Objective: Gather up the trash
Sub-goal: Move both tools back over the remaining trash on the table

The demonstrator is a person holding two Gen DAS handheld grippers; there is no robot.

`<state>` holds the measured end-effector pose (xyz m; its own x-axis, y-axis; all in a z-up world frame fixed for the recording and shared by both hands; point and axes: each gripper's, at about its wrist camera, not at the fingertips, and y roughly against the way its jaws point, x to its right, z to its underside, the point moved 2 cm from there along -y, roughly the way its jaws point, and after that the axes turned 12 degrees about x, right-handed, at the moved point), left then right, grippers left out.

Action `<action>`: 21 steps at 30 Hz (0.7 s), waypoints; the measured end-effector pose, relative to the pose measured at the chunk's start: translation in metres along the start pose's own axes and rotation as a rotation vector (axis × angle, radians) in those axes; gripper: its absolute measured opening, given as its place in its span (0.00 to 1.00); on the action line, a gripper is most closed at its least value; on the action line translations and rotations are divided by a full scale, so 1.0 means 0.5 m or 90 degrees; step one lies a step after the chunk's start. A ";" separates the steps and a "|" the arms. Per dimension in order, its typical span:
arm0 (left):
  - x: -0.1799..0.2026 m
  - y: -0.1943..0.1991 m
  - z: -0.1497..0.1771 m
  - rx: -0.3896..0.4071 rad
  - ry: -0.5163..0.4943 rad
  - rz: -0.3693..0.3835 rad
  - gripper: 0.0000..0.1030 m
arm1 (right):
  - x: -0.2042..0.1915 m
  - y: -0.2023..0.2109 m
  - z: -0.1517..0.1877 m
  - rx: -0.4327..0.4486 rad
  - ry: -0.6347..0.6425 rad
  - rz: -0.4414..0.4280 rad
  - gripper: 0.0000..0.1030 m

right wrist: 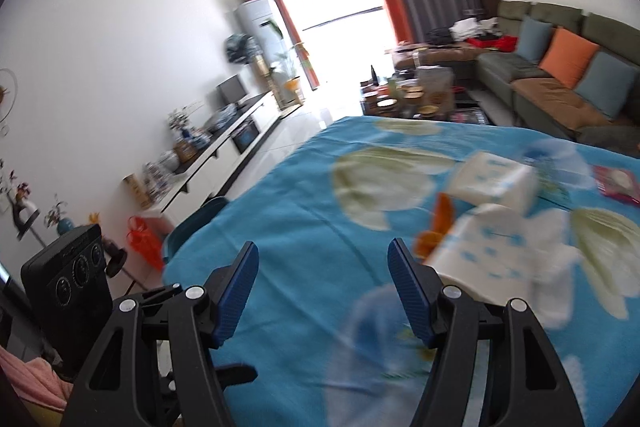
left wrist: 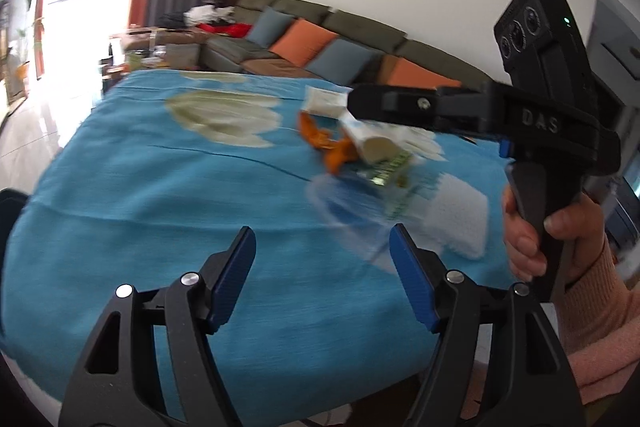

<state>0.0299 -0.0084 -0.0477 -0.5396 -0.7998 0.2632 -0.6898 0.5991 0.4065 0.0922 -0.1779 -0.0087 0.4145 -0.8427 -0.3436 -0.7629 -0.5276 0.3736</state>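
Note:
A table covered with a blue flowered cloth [left wrist: 140, 195] holds a blurred heap of trash: orange peel [left wrist: 332, 151], a white tissue pack [left wrist: 372, 143], a green wrapper [left wrist: 390, 169] and a clear plastic bag [left wrist: 348, 211]. My left gripper [left wrist: 322, 255] is open and empty over the cloth, just short of the bag. My right gripper [right wrist: 322, 267] is open and empty; in the left wrist view its body [left wrist: 480, 111] hangs above the heap. The right wrist view shows two white tissue packs [right wrist: 492, 179] [right wrist: 484, 247], orange peel [right wrist: 434, 227] and a clear bag [right wrist: 392, 339] right of its fingers.
A white towel [left wrist: 460, 219] lies at the right of the heap. A red packet [right wrist: 618, 183] lies at the far right of the cloth. A sofa with orange and blue cushions [left wrist: 304, 39] stands behind the table. A low white cabinet [right wrist: 224, 147] runs along the left wall.

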 end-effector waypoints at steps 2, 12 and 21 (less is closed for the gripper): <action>0.033 -0.027 0.007 -0.017 -0.015 0.030 0.67 | 0.037 0.031 0.004 0.013 -0.012 0.032 0.63; 0.136 -0.116 0.033 -0.089 -0.029 0.129 0.67 | 0.178 0.125 0.035 0.046 -0.075 0.126 0.63; 0.178 -0.197 0.041 -0.149 -0.025 0.145 0.67 | 0.230 0.156 0.059 0.052 -0.112 0.141 0.63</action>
<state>0.0398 -0.1378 -0.0823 -0.6892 -0.6408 0.3383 -0.4219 0.7344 0.5317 0.0660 -0.3126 -0.0444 0.1464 -0.9012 -0.4078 -0.8658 -0.3162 0.3878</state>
